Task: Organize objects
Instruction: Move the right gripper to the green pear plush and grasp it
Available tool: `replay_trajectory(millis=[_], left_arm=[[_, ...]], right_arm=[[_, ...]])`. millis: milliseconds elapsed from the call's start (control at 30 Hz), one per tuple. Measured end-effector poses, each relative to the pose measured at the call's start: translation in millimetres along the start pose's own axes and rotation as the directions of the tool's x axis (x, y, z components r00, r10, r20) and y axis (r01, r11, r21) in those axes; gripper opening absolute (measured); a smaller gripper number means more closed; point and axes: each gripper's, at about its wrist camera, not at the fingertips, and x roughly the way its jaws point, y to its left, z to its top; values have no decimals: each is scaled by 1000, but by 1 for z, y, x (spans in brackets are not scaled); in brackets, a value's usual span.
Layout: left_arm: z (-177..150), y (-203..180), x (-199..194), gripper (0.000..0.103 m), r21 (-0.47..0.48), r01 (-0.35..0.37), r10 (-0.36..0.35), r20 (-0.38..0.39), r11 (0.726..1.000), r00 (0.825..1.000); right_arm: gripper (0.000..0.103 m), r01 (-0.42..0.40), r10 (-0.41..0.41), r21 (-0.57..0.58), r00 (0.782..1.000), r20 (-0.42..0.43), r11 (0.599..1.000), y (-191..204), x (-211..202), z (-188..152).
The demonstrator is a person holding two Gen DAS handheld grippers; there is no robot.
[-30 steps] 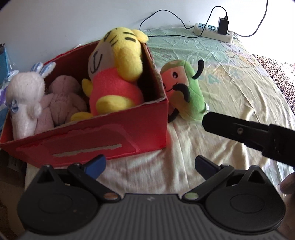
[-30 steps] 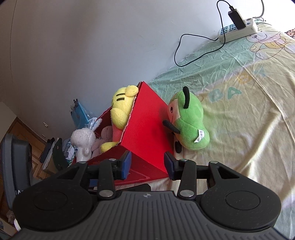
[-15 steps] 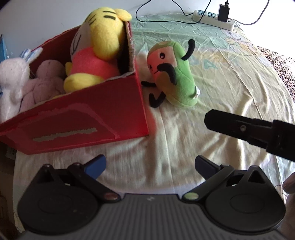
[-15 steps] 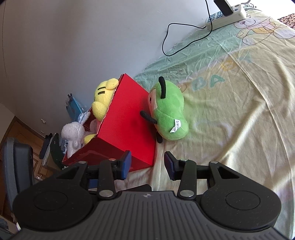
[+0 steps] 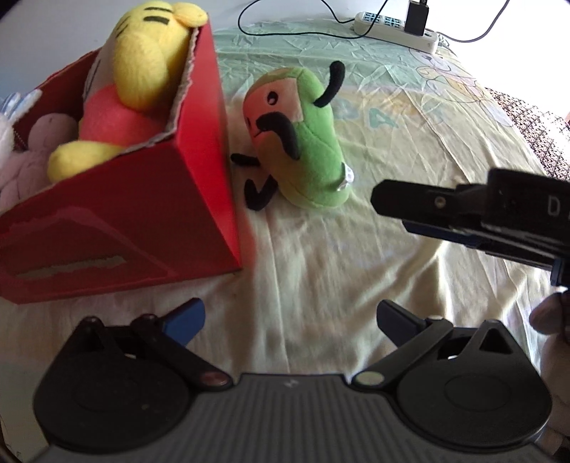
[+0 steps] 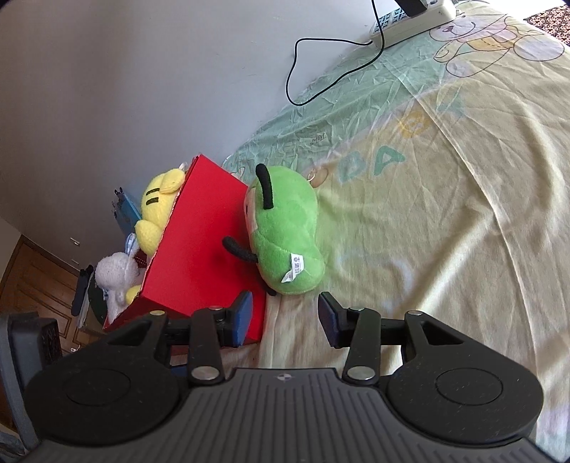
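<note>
A green plush with a moustached face sits on the bed against the right wall of a red cardboard box; it also shows from behind in the right wrist view. The box holds a yellow and red plush, a pink plush and a white plush. My left gripper is open and empty, low over the sheet in front of the box corner. My right gripper is open and empty, just short of the green plush; it also shows from the side in the left wrist view.
The bed carries a yellow-green printed sheet. A white power strip with a black plug and cable lies at the far edge by the wall. Beyond the box, the bed edge drops to a wooden floor.
Both grippers have moved closer to the green plush. The left view has shifted right, so the box sits further left. Both stay open.
</note>
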Motion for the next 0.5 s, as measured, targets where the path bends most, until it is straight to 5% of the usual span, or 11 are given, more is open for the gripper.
replay_trajectory(millis=[500], left_arm=[[3,7,11,102,-3,-2,2,5,1000,1000]], right_arm=[[60,-18,18,-9,998,-64,1000,-1,71,42]])
